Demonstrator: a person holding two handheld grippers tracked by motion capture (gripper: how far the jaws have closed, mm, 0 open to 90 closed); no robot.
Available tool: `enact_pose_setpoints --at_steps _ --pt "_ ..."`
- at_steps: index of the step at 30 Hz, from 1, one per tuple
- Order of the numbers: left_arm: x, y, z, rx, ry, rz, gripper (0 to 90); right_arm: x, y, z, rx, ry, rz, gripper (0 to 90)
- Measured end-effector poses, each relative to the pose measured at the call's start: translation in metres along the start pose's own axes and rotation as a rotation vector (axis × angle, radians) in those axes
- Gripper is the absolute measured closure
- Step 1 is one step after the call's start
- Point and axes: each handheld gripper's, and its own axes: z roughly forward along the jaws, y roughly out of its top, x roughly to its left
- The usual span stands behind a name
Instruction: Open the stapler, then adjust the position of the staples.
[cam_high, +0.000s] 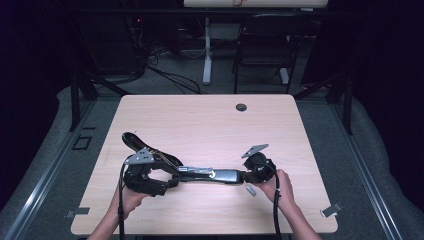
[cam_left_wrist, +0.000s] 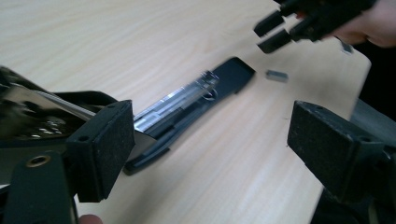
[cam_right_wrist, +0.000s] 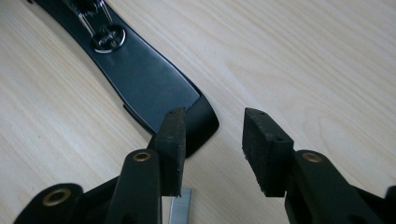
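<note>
Two grippers work on a black stapler (cam_high: 200, 174) that lies swung open along the near half of the table (cam_high: 210, 120), its base stretched toward the right and its top arm lifted back at the left. As far as the frames allow a judgement, the opening is done: the metal staple channel (cam_left_wrist: 180, 100) lies bare and seems empty, though glare makes that uncertain. Loading appears to be what is left. A small strip of staples (cam_high: 250, 190) lies loose on the wood just beside the right gripper (cam_high: 256, 169), toward the near edge, and shows again in the left gripper view (cam_left_wrist: 277, 75) just past the stapler's base tip. The left gripper (cam_left_wrist: 210, 140) stands wide, one pad resting against the raised shiny arm (cam_left_wrist: 28, 112) and the other well clear, so it props more than it grips. The right gripper (cam_right_wrist: 212, 149) hangs at a medium gap over the rounded base tip (cam_right_wrist: 196, 123), holding nothing. Little stands in the way: a dark grommet hole (cam_high: 241, 107) sits near the far edge, two clips (cam_high: 331, 210) mark the near corners, and beyond the table stand a chair (cam_high: 265, 45) and cables on the floor.
</note>
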Motion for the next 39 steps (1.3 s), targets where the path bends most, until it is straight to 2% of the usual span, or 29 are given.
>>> enact_pose_setpoints --at_steps 1,2,3,6,7,10,11,12,13,14,16,17,18,20,22,24,25,28,30,32,35,39 --pt "0.001 -0.001 0.001 0.015 -0.017 0.007 14.8 0.000 0.000 -0.001 0.014 -0.022 -0.010 54.3" --pt "0.001 -0.002 0.003 0.032 -0.004 0.021 14.0 -0.001 -0.001 -0.001 0.019 -0.028 -0.017 51.6" --pt "0.003 -0.003 0.004 0.059 -0.016 0.032 12.7 -0.001 -0.001 -0.002 0.023 -0.026 -0.020 48.2" --pt "0.005 -0.007 0.010 0.115 -0.032 0.026 7.8 -0.002 -0.001 -0.004 0.030 -0.012 -0.020 37.8" --pt "0.006 -0.008 0.011 0.139 -0.041 0.040 6.7 -0.003 -0.001 -0.005 0.043 -0.019 -0.032 33.9" --pt "0.007 -0.010 0.013 0.159 -0.042 0.047 4.1 -0.003 0.001 -0.009 0.065 -0.023 -0.042 26.6" --pt "0.008 -0.010 0.013 0.163 -0.033 0.043 3.1 -0.004 0.001 -0.010 0.062 -0.026 -0.037 23.3" --pt "0.009 -0.010 0.013 0.162 -0.045 0.032 1.9 -0.005 0.001 -0.011 0.063 -0.023 -0.037 18.3" --pt "0.010 -0.010 0.013 0.168 -0.032 0.026 1.8 -0.006 0.000 -0.011 0.066 -0.021 -0.039 13.2" --pt "0.011 -0.011 0.013 0.169 -0.024 0.020 1.6 -0.008 -0.001 -0.011 0.079 -0.015 -0.043 12.3" --pt "0.011 -0.014 0.011 0.177 -0.004 0.007 0.9 -0.011 -0.003 -0.010 0.109 0.019 -0.047 9.3" --pt "0.011 -0.015 0.009 0.178 0.002 0.001 0.6 -0.012 -0.005 -0.006 0.119 0.036 -0.027 6.4" --pt "0.010 -0.018 0.008 0.182 0.018 -0.002 0.5 -0.014 -0.005 -0.006 0.152 0.050 -0.041 4.7" --pt "0.010 -0.020 0.005 0.193 0.046 0.001 0.4 -0.018 -0.007 0.000 0.210 0.086 -0.031 3.0" --pt "0.011 -0.021 0.004 0.198 0.065 0.001 0.2 -0.020 -0.005 0.004 0.255 0.067 -0.036 2.1" --pt "0.011 -0.022 0.003 0.199 0.080 -0.002 0.1 -0.022 -0.002 0.001 0.268 0.057 -0.042 2.3" --pt "0.011 -0.023 0.003 0.204 0.101 0.005 0.0 -0.022 -0.001 -0.001 0.265 0.054 -0.044 2.6" --pt "0.011 -0.026 0.002 0.221 0.115 0.005 0.0 -0.023 0.000 -0.008 0.210 0.051 -0.045 6.9" --pt "0.012 -0.028 0.001 0.231 0.128 0.003 0.0 -0.025 -0.001 -0.009 0.208 0.073 -0.043 10.0" --pt "0.013 -0.028 0.001 0.233 0.136 -0.001 0.0 -0.028 -0.004 -0.007 0.193 0.102 -0.022 12.9" --pt "0.014 -0.028 0.000 0.228 0.147 -0.019 0.0 -0.032 -0.005 -0.007 0.192 0.109 -0.009 15.2" --pt "0.013 -0.028 0.000 0.218 0.152 -0.023 0.0 -0.033 -0.003 -0.009 0.183 0.118 0.017 21.0"
